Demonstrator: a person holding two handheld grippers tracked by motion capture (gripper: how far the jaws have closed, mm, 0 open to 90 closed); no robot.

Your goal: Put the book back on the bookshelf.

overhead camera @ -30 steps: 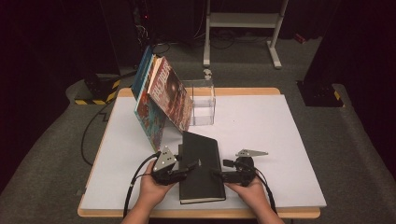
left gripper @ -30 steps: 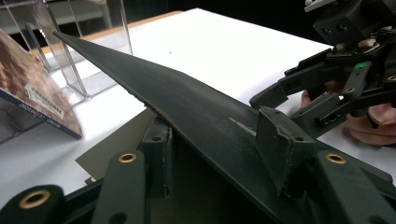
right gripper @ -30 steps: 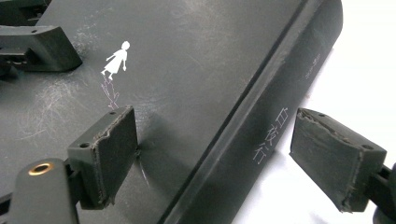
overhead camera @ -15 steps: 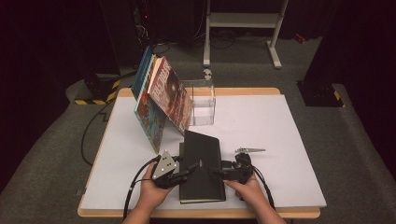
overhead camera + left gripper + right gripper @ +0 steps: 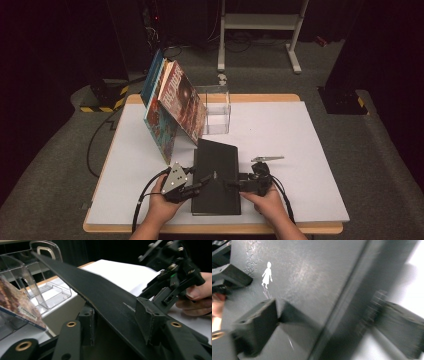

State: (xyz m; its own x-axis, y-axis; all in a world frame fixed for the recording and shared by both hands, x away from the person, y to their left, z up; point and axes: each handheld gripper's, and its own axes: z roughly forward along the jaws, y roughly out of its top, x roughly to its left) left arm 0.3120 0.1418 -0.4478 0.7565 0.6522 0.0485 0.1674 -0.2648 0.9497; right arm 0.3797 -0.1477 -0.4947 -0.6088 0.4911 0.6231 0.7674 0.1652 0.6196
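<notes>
Since earlier, we are raising the black book (image 5: 216, 170); left gripper (image 5: 200, 183) and right gripper (image 5: 235, 185) are clamping its opposite edges.

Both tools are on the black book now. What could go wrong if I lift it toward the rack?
1. The black book is pinched only at its near edges by the left tool and right tool; it may sag or slip out.
2. The leaning books rest tilted just beyond it; a bump might topple them.
3. The clear rack looks light, so the book's far edge might shove it back.
</notes>
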